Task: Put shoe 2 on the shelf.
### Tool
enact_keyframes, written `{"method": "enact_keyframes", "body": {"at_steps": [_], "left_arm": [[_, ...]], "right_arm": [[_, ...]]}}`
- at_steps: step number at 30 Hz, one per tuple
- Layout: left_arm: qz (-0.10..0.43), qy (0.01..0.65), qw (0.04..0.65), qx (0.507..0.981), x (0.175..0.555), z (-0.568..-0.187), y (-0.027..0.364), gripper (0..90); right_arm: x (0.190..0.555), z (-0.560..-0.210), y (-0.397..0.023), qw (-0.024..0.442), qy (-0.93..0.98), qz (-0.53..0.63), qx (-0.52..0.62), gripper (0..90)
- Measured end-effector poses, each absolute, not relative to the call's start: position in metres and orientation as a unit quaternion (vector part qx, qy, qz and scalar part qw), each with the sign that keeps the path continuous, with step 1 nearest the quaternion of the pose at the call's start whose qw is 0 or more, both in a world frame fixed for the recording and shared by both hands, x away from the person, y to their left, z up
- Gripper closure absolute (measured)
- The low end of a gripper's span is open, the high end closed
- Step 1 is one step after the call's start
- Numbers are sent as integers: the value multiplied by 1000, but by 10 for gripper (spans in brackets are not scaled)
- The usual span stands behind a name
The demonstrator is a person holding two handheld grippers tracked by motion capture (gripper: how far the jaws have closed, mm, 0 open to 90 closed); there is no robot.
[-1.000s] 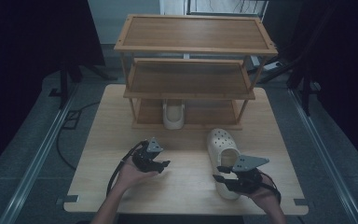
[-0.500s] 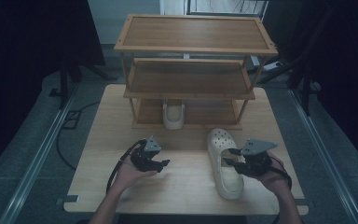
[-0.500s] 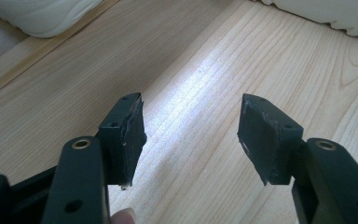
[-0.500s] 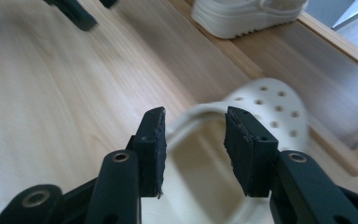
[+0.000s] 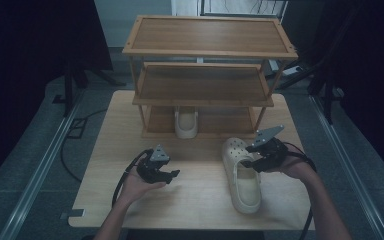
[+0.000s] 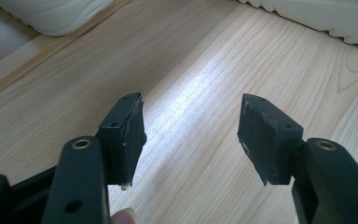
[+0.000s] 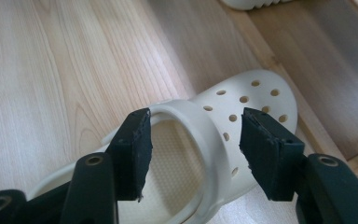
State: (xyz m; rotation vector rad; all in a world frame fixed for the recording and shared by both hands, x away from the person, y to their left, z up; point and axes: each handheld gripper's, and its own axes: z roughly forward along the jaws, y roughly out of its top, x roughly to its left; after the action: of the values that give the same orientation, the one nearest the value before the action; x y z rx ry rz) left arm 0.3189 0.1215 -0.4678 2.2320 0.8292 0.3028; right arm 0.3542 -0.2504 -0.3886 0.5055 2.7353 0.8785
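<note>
High view is showing the left gripper [image 5: 166, 174] sitting over bare wood on the near-left part of the surface [image 5: 200, 200], jaws standing apart with nothing between them; in the left gripper view the same open gripper [image 6: 191, 135] is pointing at empty boards. Further right, the cream clog [image 5: 242, 176] is lying on the surface with its long axis running near to far, toe toward the wooden shoe rack [image 5: 205, 80], where a matching clog [image 5: 186, 121] is already sitting on the bottom shelf. The right gripper [image 5: 256, 161] is hovering just over the clog's right side, far nearer to it than the left. Its jaws have just been opening: in the right gripper view the gripper [image 7: 193, 140] is straddling the heel strap [image 7: 205, 140] without the pads pressing on it.
</note>
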Motion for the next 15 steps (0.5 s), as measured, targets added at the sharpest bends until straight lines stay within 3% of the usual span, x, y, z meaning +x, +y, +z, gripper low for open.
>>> {"method": "enact_keyframes", "body": {"at_steps": [8,15], "left_arm": [[114,324,361,867,319,-470,125,412],[110,326,360,867,319,-472,126,412]], "right_arm": [[370,-409,-240,96,951,248,156,433],[382,-420,-246,89,952,245,158,621]]}}
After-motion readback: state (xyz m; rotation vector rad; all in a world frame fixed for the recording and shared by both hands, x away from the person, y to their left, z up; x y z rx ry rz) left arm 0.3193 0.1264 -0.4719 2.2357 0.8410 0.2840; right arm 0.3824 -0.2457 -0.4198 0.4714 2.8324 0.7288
